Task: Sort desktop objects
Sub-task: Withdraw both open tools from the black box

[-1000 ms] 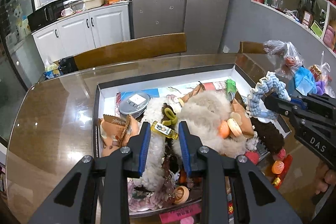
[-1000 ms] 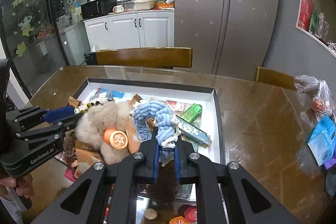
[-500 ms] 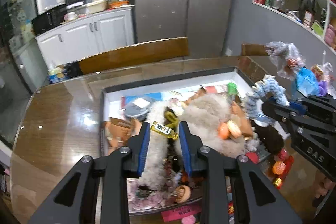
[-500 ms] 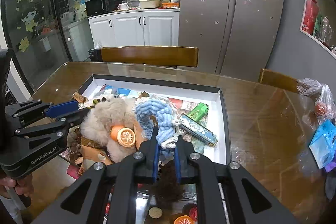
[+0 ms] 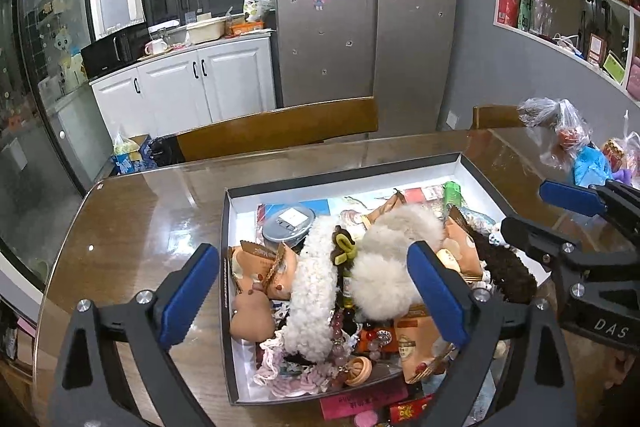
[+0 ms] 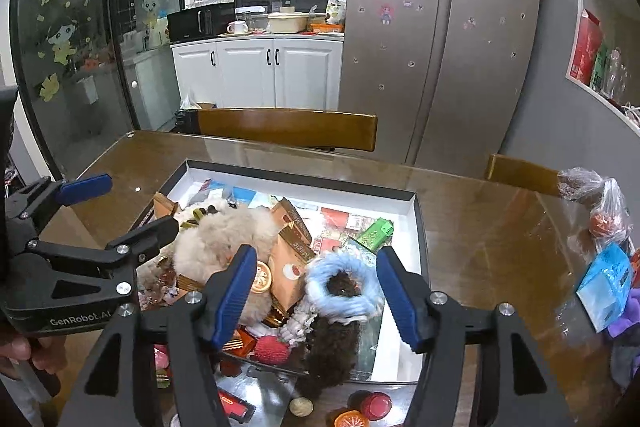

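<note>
Blue scrunchie (image 6: 340, 287): lying loose in the box (image 6: 420, 227), on the brown furry thing (image 6: 332, 351)
Right gripper (image 6: 314, 293): spread wide, empty
Left gripper (image 5: 316, 301): spread wide, empty, above the white fluffy band (image 5: 310, 291)

The left gripper (image 5: 314, 291) hangs with its blue-padded fingers (image 5: 434, 291) spread wide, nothing between them. To its right, the right gripper (image 6: 316, 291) hangs just as wide apart and empty, near the left one.

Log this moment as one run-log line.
left gripper: open, empty | right gripper: open, empty | blue scrunchie: in tray, on brown scrunchie | small bottle: in tray
</note>
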Demonstrator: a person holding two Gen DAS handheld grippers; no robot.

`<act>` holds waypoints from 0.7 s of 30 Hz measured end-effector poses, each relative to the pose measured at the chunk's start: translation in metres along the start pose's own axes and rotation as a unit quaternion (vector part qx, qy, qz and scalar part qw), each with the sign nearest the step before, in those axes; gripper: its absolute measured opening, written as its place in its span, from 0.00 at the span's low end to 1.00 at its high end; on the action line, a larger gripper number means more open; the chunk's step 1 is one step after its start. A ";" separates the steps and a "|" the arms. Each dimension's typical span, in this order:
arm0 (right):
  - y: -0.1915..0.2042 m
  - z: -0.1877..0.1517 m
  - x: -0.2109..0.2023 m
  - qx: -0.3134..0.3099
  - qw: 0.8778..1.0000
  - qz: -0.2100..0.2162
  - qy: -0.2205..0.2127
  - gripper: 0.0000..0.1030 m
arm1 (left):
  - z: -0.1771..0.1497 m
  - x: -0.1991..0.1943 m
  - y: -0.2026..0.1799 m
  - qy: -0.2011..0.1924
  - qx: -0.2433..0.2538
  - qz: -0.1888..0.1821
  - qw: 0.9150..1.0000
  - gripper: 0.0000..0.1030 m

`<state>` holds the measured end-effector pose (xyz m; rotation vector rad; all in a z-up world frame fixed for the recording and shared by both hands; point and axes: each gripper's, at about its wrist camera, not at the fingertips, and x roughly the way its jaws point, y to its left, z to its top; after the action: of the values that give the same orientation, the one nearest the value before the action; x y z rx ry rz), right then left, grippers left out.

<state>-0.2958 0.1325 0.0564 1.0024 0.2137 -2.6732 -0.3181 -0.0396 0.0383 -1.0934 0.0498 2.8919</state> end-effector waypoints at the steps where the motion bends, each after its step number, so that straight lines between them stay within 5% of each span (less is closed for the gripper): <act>1: 0.000 0.000 -0.001 0.001 1.000 -0.002 -0.001 0.62 | 0.000 0.000 0.000 0.000 0.000 -0.001 1.000 0.93; 21: -0.009 -0.012 -0.021 0.015 1.000 -0.002 -0.002 0.67 | -0.036 -0.033 -0.018 0.010 -0.001 -0.029 1.000 0.93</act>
<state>-0.2763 0.1482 0.0613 1.0074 0.1754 -2.6883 -0.2688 -0.0245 0.0329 -1.1038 0.0152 2.8303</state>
